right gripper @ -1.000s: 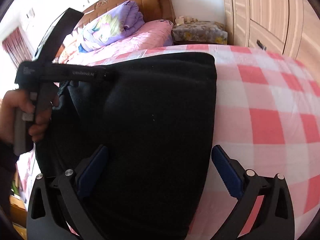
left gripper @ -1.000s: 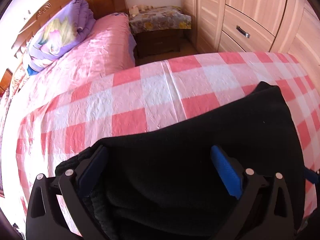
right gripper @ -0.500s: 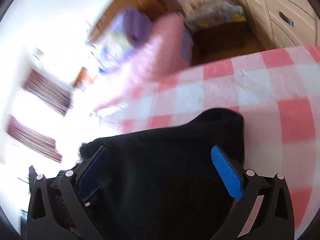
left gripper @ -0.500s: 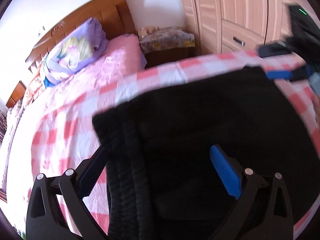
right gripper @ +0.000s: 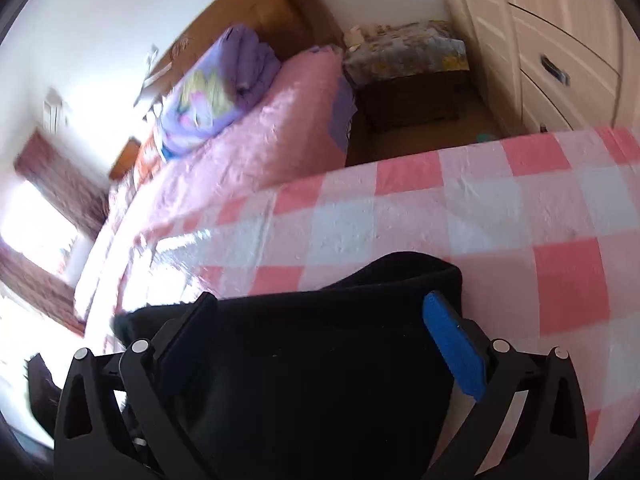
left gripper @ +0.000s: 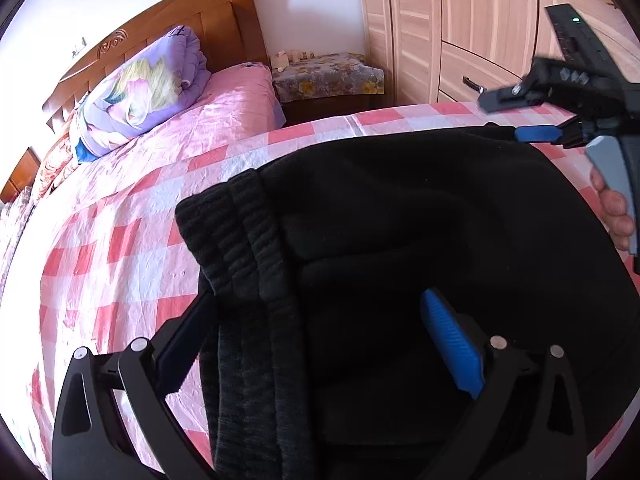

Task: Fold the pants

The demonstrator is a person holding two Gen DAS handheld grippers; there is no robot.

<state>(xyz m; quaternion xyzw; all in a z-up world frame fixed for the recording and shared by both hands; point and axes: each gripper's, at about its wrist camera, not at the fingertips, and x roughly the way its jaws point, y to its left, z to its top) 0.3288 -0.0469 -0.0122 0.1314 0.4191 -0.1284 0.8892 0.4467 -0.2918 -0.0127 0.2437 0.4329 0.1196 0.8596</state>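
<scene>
The black pants lie folded on the pink-and-white checked cover, ribbed waistband toward the left. My left gripper is open, its fingers spread over the waistband and the near part of the pants, holding nothing. My right gripper is open over the pants' far corner. It also shows in the left wrist view at the pants' far right edge, held by a hand.
A purple folded quilt lies by the wooden headboard on the pink bed. A nightstand with a floral cloth stands beside a wooden wardrobe. The checked cover extends to the right of the pants.
The left gripper has drawn back and left, so the waistband now lies between its fingers. The right gripper has swung over to the pants' far corner and now faces the bed.
</scene>
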